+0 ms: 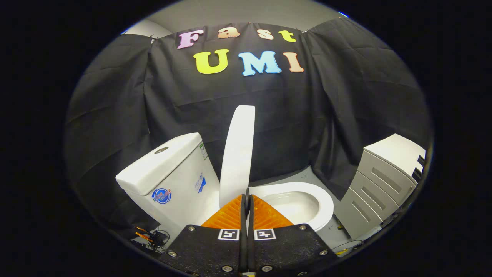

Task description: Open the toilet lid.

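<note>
While toilet lid [238, 154] stands raised | gripper [246, 198] fingers pressed together, empty | tips near lid's base

My gripper [246, 194] has its two fingers pressed together with nothing between them, tips just in front of the raised white plastic toilet lid [238, 154]. The lid stands upright beside the white ceramic cistern [169, 173] (a round flush button on top), with the white oval toilet seat [323, 200] exposed beyond my fingers and a grey drawer cabinet [380, 184] near it.
</note>
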{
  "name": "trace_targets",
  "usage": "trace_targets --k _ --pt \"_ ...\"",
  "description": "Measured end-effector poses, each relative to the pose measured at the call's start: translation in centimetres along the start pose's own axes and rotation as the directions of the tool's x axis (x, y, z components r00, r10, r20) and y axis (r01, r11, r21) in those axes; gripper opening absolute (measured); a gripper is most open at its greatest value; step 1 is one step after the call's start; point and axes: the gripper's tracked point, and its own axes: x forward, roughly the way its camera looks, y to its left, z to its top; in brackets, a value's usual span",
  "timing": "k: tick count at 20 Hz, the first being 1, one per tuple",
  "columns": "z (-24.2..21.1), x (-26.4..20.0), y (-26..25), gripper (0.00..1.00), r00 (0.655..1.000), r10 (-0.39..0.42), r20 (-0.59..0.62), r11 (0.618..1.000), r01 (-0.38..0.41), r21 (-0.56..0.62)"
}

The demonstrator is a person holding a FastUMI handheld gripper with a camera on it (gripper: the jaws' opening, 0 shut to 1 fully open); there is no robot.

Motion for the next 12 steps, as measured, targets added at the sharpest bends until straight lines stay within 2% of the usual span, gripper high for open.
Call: trace_targets --k 12 --pt "-0.1 -0.2 5.3 0.00 0.998 0.062 0.027 0.983 -0.057 -0.177"
